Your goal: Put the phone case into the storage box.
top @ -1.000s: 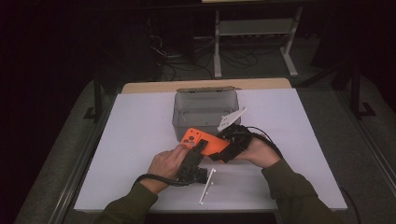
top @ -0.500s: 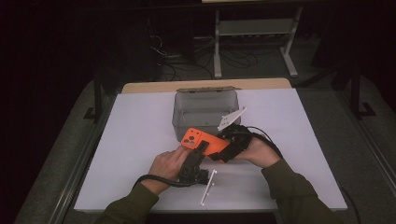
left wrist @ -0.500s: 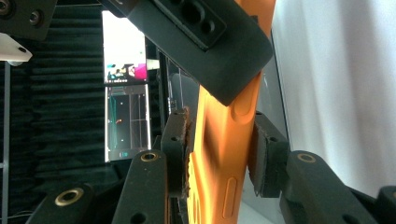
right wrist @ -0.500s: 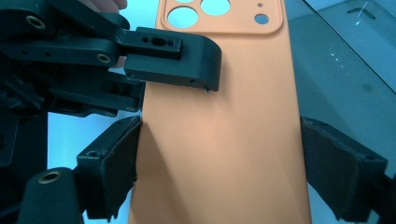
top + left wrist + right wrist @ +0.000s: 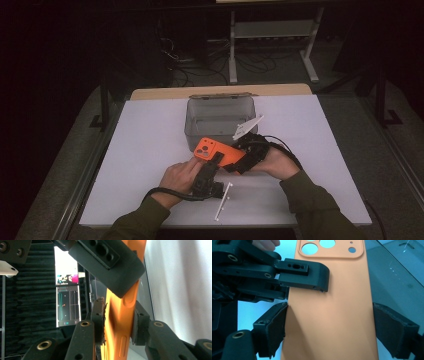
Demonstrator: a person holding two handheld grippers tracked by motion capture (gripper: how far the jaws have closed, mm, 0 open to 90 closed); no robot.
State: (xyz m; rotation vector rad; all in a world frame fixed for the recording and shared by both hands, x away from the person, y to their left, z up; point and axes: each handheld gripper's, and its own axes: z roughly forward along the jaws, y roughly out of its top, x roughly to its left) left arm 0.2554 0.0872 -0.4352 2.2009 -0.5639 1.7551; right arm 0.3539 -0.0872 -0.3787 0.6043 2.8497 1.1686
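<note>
Left tongs (image 5: pixel 117 322) pinch the orange plastic phone case (image 5: pixel 218 152); right tongs (image 5: pixel 329 332), seemingly spread, should close squarely across its edges.

Phone case (image 5: pixel 329 315): orange, smooth matt finish, looks like soft plastic/silicone. Right gripper (image 5: pixel 329 332) jaws: black matt plastic w/ rough-edged dark pads; brass-look screw inserts in the arms. Left gripper (image 5: pixel 117 325): same black matt plastic, pads frayed at edges. Bin (image 5: pixel 220 117) beyond grippers: clear, glossy plastic. Table (image 5: pixel 145 150) surface: white, matt.
</note>
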